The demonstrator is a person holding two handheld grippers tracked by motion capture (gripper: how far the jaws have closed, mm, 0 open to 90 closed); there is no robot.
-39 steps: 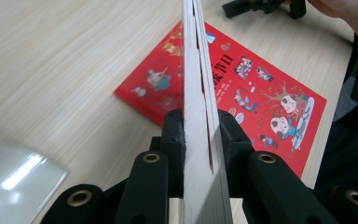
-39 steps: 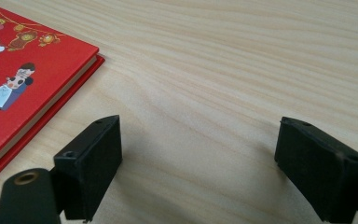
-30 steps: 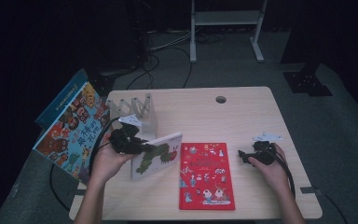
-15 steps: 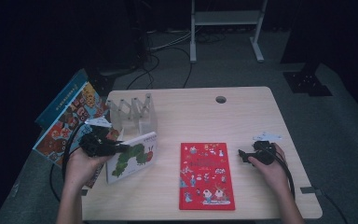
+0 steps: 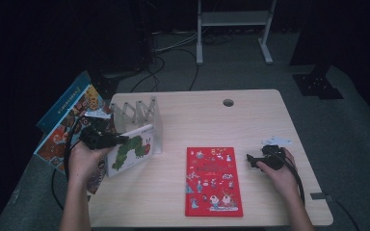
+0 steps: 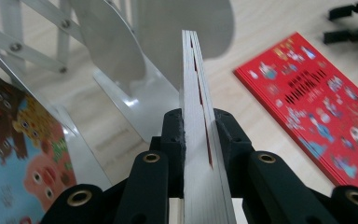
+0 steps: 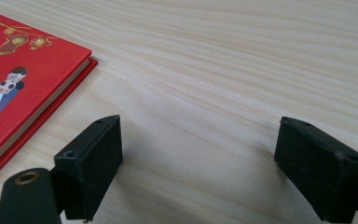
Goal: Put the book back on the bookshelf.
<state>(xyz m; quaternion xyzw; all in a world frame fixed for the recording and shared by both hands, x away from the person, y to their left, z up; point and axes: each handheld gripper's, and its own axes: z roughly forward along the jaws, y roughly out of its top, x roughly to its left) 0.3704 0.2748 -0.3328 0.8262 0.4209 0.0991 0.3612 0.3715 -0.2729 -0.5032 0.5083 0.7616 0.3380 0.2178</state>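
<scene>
The caterpillar book [image 5: 131,150] is clamped edge-on between the jaws of the left tongs [image 5: 107,139], standing upright on its lower edge at the left side of the bench [image 5: 250,120]; in the left gripper view its page block [image 6: 196,116] runs straight up between the two black pads, which press on both covers. Just beyond these tongs stands a metal accordion rack [image 5: 139,113], its rounded divider plates [image 6: 107,42] close ahead of the book's leading edge, with open slots between them. To the outer side of the left tongs, a large picture book [image 5: 65,122] leans at the bench's left edge. The right tongs [image 5: 257,160] rest low on the bench near its right edge with their jaws apart and nothing between them, bare wood ahead in the right gripper view. A red book [image 5: 213,180] lies flat between the two tongs, its corner [image 7: 23,79] just beside the right tongs' jaw and apart from it. Open bench lies beyond the red book to the far edge. Count: three books, one rack, two tongs.
</scene>
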